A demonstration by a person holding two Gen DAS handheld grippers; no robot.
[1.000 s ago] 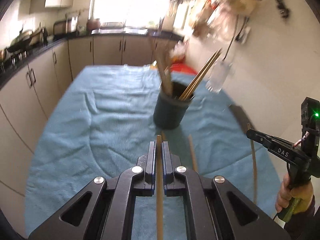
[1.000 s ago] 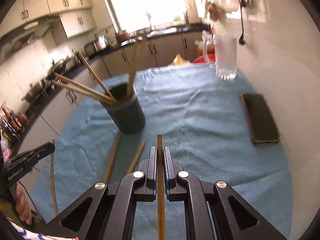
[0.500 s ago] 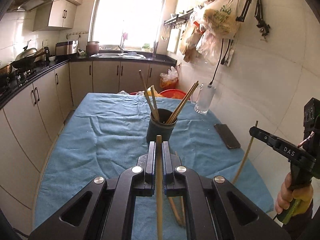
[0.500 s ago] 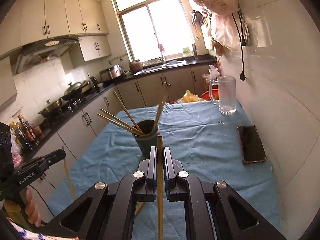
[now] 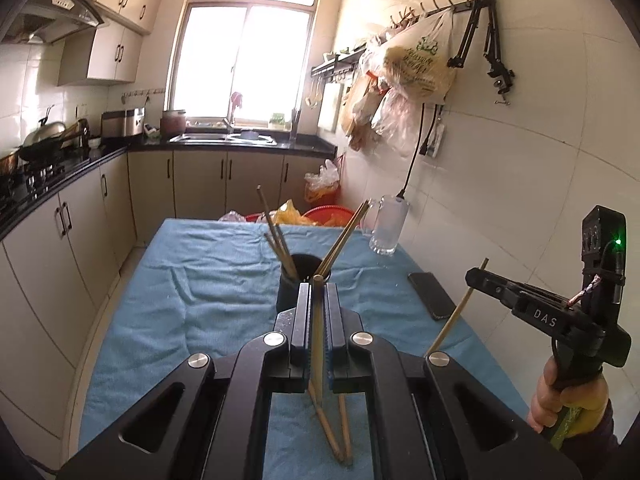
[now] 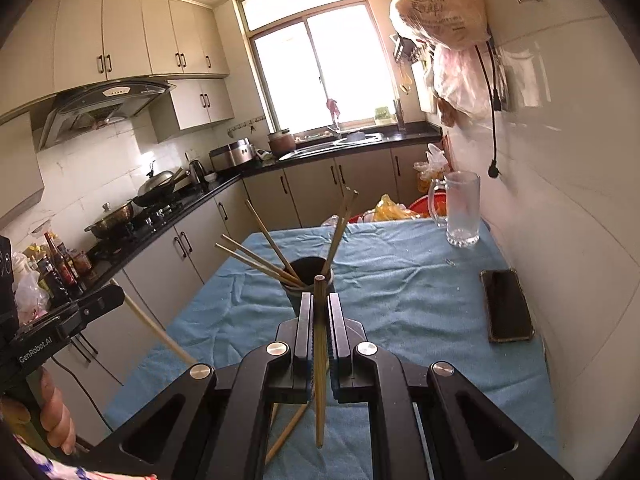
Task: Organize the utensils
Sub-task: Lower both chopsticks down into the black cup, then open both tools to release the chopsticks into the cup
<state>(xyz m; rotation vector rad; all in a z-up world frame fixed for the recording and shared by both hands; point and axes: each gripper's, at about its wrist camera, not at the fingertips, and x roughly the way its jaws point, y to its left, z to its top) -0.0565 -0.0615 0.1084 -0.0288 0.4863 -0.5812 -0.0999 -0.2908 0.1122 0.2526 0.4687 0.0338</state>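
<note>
Both grippers now ride higher above the blue cloth [image 5: 168, 300] than 1 second ago, when they sat low beside the cup [image 5: 294, 280]; the table has dropped away and more of the kitchen shows in both views. The left gripper [image 5: 317, 292] has its fingers pressed on 1 chopstick [image 5: 317, 340], held upright between the pads with its tip just above them. The right gripper [image 6: 319, 304] pinches another chopstick [image 6: 319, 360] the same way; from the left view that stick [image 5: 456, 312] slants down from its jaws. The cup stands mid-table, in line ahead of both grippers, holding about 5 chopsticks that lean outward. 2 loose chopsticks [image 5: 334, 428] lie on the cloth below the left gripper, unmoved from earlier. A phone [image 6: 506, 306] lies near the wall edge and a glass mug [image 6: 460, 210] stands at the far corner, both where they were.
</note>
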